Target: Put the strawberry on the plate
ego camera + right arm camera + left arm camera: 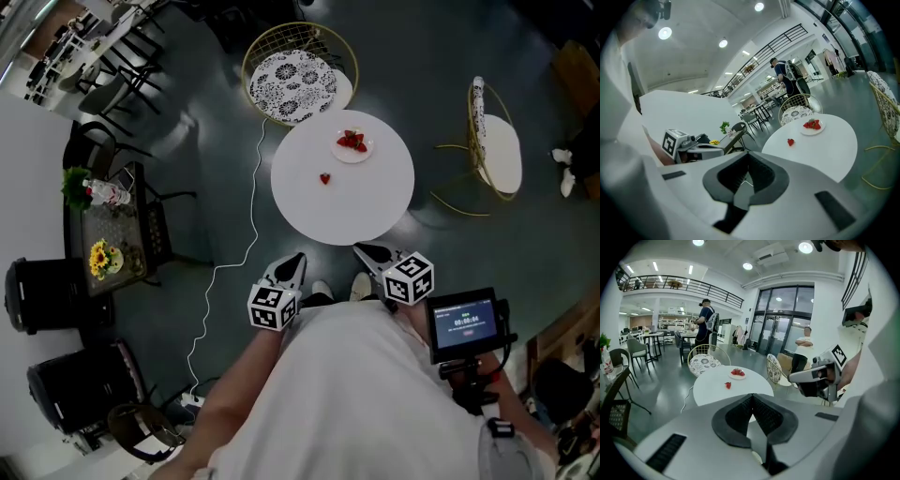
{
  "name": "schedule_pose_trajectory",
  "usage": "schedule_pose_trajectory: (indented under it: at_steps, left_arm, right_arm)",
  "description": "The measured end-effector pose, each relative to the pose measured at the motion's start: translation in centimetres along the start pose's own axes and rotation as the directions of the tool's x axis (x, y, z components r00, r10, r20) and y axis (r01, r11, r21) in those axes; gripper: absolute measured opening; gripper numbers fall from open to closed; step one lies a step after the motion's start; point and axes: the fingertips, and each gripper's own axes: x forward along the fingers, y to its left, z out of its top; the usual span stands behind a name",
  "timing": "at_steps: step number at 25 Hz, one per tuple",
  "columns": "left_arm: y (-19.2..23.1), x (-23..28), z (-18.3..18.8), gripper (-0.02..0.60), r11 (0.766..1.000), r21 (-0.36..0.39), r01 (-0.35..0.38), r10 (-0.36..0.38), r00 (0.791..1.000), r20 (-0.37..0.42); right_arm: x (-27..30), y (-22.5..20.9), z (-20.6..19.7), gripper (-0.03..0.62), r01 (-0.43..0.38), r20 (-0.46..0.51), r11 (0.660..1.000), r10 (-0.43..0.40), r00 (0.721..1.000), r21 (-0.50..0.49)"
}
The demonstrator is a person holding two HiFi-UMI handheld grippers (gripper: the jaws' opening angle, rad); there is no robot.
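Note:
A lone red strawberry [324,178] lies on the round white table [375,202], a little left of and nearer than a small white plate [353,145] that holds other strawberries. Both grippers hang close to the person's body, short of the table's near edge. The left gripper [298,259] is shut and empty, and the right gripper [364,249] is shut and empty too. In the left gripper view the jaws [752,397] meet below the strawberry [727,385] and plate [737,374]. In the right gripper view the strawberry [790,142] and plate [812,125] sit beyond the closed jaws [749,158].
A wire chair with a patterned cushion [292,82] stands behind the table, and another chair [497,145] to its right. A dark side table with flowers [108,234] and black bins [47,295] are at left. A white cable [234,262] runs over the floor. People [705,322] stand far off.

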Motion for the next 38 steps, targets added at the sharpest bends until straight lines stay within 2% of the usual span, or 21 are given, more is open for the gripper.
schedule_pose_trajectory:
  at_steps: [6, 16, 19, 25, 38]
  left_arm:
    - [1.0, 2.9, 1.1, 0.008, 1.0, -0.001, 0.023, -0.023, 1.0, -0.017]
    - [3.1, 7.0, 3.5, 0.008, 0.991, 0.045, 0.125, -0.123, 0.991, -0.042]
    - [5.0, 8.1, 4.0, 0.008, 0.987, 0.058, 0.151, -0.148, 0.988, -0.052]
    - [7.4, 10.2, 4.7, 0.008, 0.975, 0.088, 0.204, -0.199, 0.978, -0.065]
    - [8.0, 12.4, 6.5, 0.008, 0.943, 0.12, 0.311, -0.3, 0.949, -0.101]
  right_arm:
    - [0.5, -2.5, 0.5, 0.008, 0.028, -0.009, 0.999, -0.028, 1.0, 0.03]
    - [1.6, -5.6, 3.1, 0.008, 0.133, 0.012, 0.99, -0.134, 0.991, 0.047]
    - [3.2, -6.2, 4.3, 0.008, 0.155, 0.023, 0.987, -0.156, 0.987, 0.047]
    - [5.8, -7.6, 5.9, 0.008, 0.196, 0.036, 0.98, -0.197, 0.98, 0.044]
    - [5.5, -9.2, 9.1, 0.008, 0.299, 0.06, 0.952, -0.303, 0.951, 0.06]
